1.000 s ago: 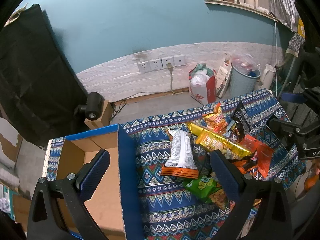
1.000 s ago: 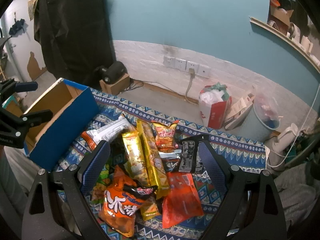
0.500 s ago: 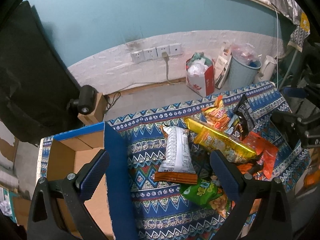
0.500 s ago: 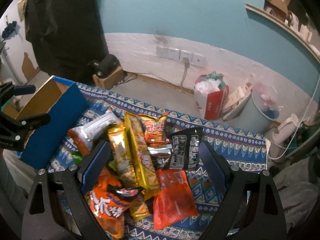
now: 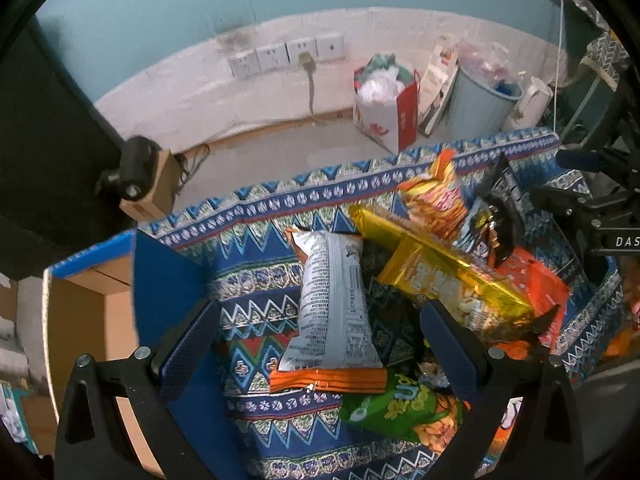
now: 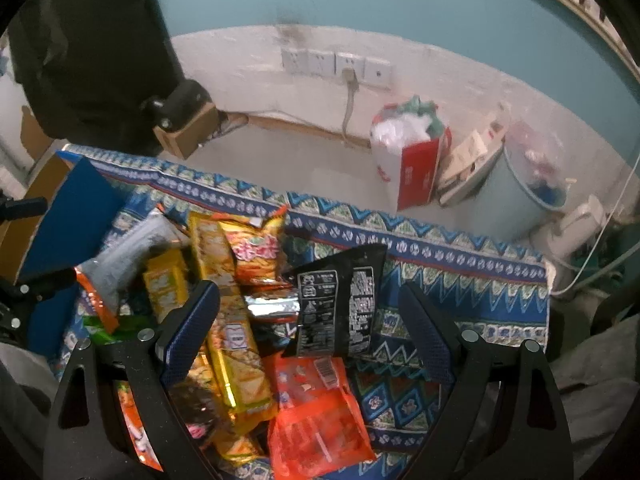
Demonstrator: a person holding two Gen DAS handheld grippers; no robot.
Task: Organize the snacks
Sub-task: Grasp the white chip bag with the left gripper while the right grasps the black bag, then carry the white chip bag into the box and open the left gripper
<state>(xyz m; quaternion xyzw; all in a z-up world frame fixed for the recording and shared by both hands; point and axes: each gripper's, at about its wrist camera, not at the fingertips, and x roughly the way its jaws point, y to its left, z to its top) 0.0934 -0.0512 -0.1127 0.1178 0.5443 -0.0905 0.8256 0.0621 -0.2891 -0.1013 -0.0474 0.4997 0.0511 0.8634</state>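
Note:
A pile of snack packets lies on a patterned blue cloth (image 5: 256,292). My left gripper (image 5: 320,344) is open and empty, its jaws either side of a silver packet with an orange hem (image 5: 334,308). A long gold packet (image 5: 440,276), a green packet (image 5: 392,404) and an orange packet (image 5: 436,196) lie to its right. My right gripper (image 6: 310,332) is open and empty above a black packet (image 6: 340,308), a red-orange packet (image 6: 316,416) and the gold packet (image 6: 232,336). A blue-sided cardboard box (image 5: 160,288) stands at the left.
The other gripper (image 5: 600,220) shows at the right edge of the left wrist view. Beyond the cloth's far edge are floor, a red and white bag (image 6: 408,160), a grey bin (image 6: 516,188), wall sockets (image 6: 336,64) and a small black camera (image 5: 134,164).
Both grippers have moved forward and down toward the snack pile. The silver packet now lies between the left jaws, the black packet between the right jaws. Both stay open.

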